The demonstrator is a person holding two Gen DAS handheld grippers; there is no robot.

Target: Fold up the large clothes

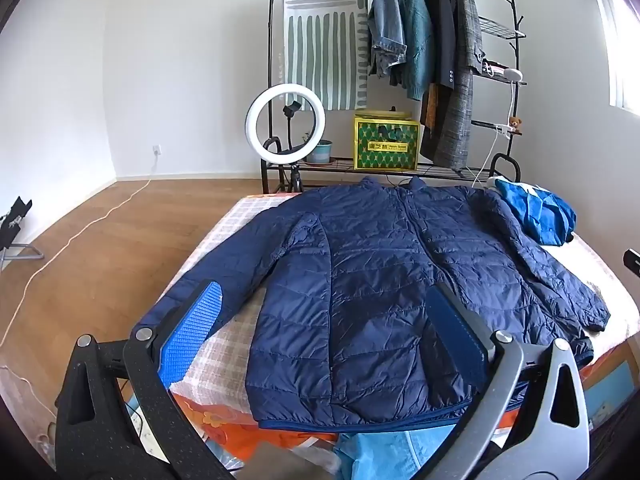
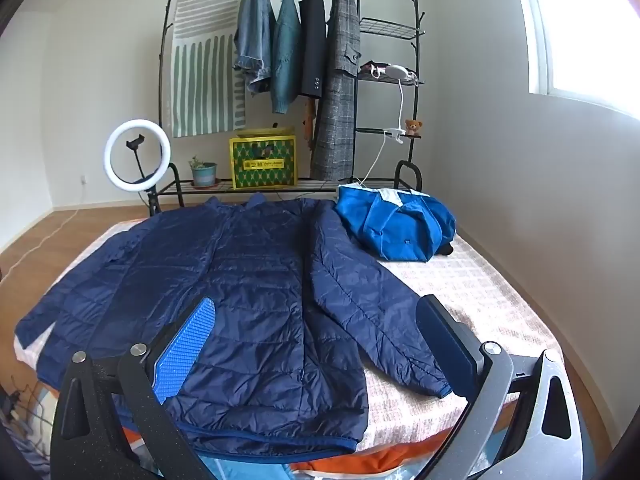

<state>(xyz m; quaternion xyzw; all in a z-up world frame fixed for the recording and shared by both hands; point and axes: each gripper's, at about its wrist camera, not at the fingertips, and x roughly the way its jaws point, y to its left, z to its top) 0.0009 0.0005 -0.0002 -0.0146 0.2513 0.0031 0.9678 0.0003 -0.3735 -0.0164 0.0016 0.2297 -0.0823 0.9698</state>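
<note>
Nearest, the left tongs point(image 1: 324, 332) and the right tongs point(image 2: 316, 344) both gape wide, holding nothing, poised above the near hem of the navy puffer jacket point(image 1: 380, 280). The jacket lies flat, front up, across the checked bed cover point(image 2: 472, 280), its 2 sleeves spread out to the sides. Beyond its right sleeve sits a crumpled bright blue garment point(image 2: 396, 224). Farther back a ring light point(image 1: 285, 122) stands before the black clothes rack point(image 2: 414, 80), where 4 coats hang.
</note>
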